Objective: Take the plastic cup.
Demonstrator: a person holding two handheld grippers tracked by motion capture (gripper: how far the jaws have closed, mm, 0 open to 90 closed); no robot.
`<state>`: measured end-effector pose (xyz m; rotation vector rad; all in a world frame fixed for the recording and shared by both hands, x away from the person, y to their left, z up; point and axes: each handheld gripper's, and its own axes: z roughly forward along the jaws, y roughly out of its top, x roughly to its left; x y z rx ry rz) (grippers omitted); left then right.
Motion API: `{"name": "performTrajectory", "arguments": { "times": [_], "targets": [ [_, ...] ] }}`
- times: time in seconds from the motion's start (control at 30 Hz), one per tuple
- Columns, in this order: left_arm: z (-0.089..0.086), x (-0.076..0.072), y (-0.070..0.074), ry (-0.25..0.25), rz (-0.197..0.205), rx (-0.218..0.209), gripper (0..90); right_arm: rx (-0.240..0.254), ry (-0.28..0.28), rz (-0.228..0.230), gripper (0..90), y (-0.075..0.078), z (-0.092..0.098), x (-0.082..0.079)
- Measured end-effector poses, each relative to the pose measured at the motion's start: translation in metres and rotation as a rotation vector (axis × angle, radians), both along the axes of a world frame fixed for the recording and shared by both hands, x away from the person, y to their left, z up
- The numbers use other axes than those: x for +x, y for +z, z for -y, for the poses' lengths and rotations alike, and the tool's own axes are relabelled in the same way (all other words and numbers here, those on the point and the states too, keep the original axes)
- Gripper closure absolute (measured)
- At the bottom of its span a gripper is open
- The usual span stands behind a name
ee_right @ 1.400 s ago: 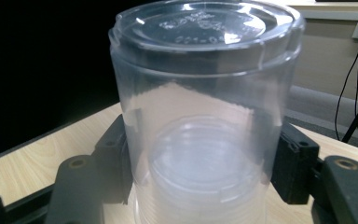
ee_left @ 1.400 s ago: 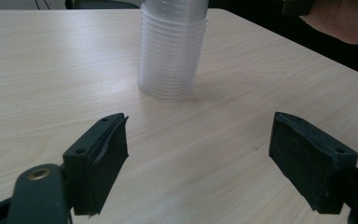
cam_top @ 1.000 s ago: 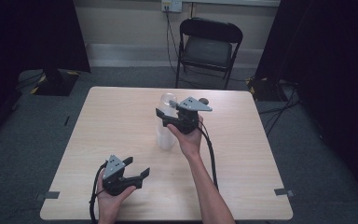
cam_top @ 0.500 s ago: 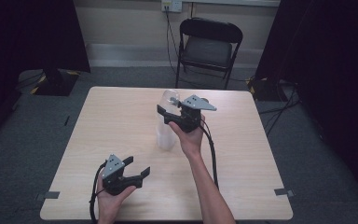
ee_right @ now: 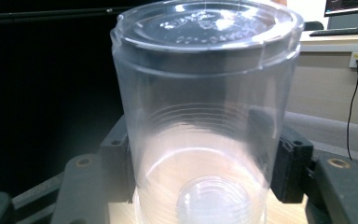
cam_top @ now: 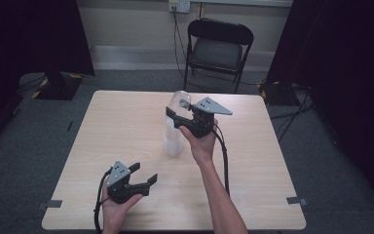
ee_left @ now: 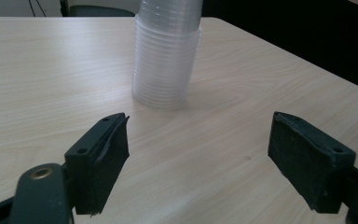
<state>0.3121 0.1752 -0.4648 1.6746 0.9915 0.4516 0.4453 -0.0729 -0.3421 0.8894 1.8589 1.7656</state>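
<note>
Mid-table, right claw point(cam_top: 176, 113) grips top cup point(ee_right: 205, 116); left claw point(cam_top: 143, 174) open.

- The stack of clear cups point(ee_left: 167, 56) runs off the top edge in the left gripper view.
- In the right gripper view, the top cup point(ee_right: 205, 107) is cut off below and blurs the right gripper point(ee_right: 205, 172) behind it.

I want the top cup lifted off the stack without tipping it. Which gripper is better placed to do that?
Right, probably. The right gripper already has its jaws on either side of the top cup of the stack of clear cups. The left gripper is open, low near the table's front edge, away from the stack.
</note>
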Motion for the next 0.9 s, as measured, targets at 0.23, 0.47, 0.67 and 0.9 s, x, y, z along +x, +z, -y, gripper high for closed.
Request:
{"name": "performTrajectory", "arguments": {
  "times": [0.23,0.47,0.67,0.9],
  "targets": [
    [0.004,-0.002,0.001,-0.01,0.04,-0.001,25.5,0.03,0.008,0.003,38.1,0.005,0.005,-0.009],
    [0.007,-0.002,0.0,-0.027,0.036,-0.021,25.6,0.046,-0.003,0.0,38.6,0.007,0.012,-0.017],
    [0.006,0.001,-0.001,-0.045,0.025,-0.033,28.0,0.064,-0.018,-0.017,39.9,0.006,0.024,-0.025],
    [0.007,0.004,-0.003,-0.054,0.008,-0.056,29.4,0.077,-0.041,-0.058,40.7,-0.001,0.04,-0.033]
  ]
}}
